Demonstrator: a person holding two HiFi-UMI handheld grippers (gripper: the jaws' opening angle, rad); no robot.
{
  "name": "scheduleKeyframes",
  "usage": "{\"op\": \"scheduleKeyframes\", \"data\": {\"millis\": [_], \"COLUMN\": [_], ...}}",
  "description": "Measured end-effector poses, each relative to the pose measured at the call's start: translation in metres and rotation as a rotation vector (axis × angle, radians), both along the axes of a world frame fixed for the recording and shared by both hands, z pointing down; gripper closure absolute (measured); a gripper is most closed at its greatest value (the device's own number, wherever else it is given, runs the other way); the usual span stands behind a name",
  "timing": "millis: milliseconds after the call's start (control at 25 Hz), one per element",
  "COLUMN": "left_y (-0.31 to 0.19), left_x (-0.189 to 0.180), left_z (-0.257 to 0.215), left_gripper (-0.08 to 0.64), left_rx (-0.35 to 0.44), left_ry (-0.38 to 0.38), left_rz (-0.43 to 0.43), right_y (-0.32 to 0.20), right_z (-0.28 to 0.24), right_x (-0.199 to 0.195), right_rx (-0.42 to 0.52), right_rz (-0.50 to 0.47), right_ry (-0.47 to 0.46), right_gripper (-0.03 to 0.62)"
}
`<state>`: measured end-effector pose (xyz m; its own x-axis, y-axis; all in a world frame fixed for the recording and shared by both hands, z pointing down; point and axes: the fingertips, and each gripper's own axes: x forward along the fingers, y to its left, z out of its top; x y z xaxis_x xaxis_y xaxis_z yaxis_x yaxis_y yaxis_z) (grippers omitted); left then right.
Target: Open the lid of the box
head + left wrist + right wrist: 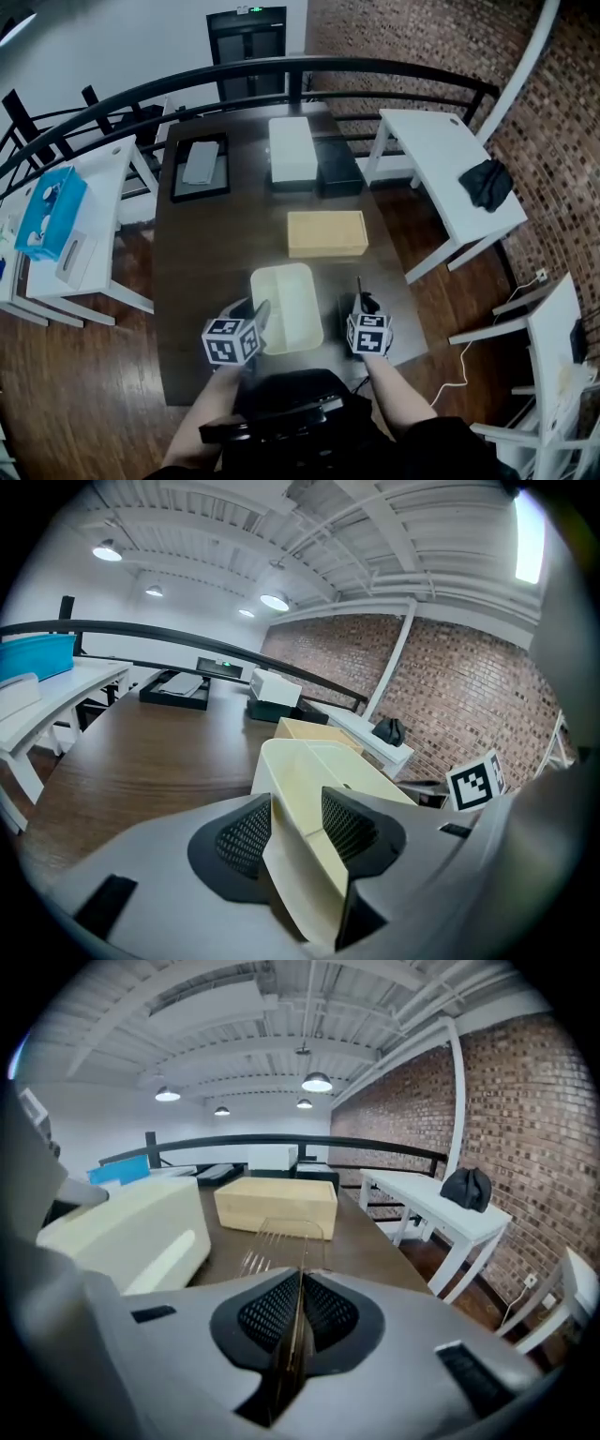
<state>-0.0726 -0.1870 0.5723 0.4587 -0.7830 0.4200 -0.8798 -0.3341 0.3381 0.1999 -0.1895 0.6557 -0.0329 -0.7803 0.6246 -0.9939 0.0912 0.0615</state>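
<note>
Cream box point(286, 307) rim clamped, near table point(183, 375) edge

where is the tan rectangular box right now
The tan rectangular box sits midway up the dark wooden table in the head view, just beyond the cream open tub and short of the white box and black box.

no text can be read; the green sign point(255, 9) above the door point(246, 52) is too small.

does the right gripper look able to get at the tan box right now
Probably only to reach it, not grip it: bare table lies between the right gripper and the tan box, but its tongs are shut on a thin pronged utensil.
</note>
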Motion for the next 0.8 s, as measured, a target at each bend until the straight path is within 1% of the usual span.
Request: {"op": "scheduleKeyframes", "data": {"millis": [80,200,480,640,720,800], "left_y": [0.001,0.003,0.005,0.004,0.003,0.002], "left_x": [-0.001,-0.003,-0.002,-0.004,-0.004,-0.004], "left_z": [-0.001,-0.001,-0.004,-0.003,-0.003,-0.003], "left_gripper": [0.4,0.4,0.4,0.4,0.4,0.4], "left_rx": [-0.001,-0.008,0.002,0.003,0.008,0.02], "left_ry": [-0.002,-0.004,-0.029,-0.036,-0.033,-0.019], "left_rz": [-0.011,-0.022,-0.022,-0.029,-0.027,-0.022], "right_y": [0.004,0.005,0.009,0.009,0.009,0.01], "right_z": [0.017,0.035,0.058,0.055,0.044,0.025], "right_x": [0.002,0.0,0.002,0.002,0.004,0.007], "right_rx": [-0.013,-0.008,-0.043,-0.022,0.004,0.038], "right_rz": [-0.009,-0.017,0.001,-0.01,-0.004,0.011], "right_ry": [0.018,0.039,0.022,0.01,-0.016,-0.064], "right_gripper": [0.575,0.575,0.572,0.563,0.552,0.546]}}
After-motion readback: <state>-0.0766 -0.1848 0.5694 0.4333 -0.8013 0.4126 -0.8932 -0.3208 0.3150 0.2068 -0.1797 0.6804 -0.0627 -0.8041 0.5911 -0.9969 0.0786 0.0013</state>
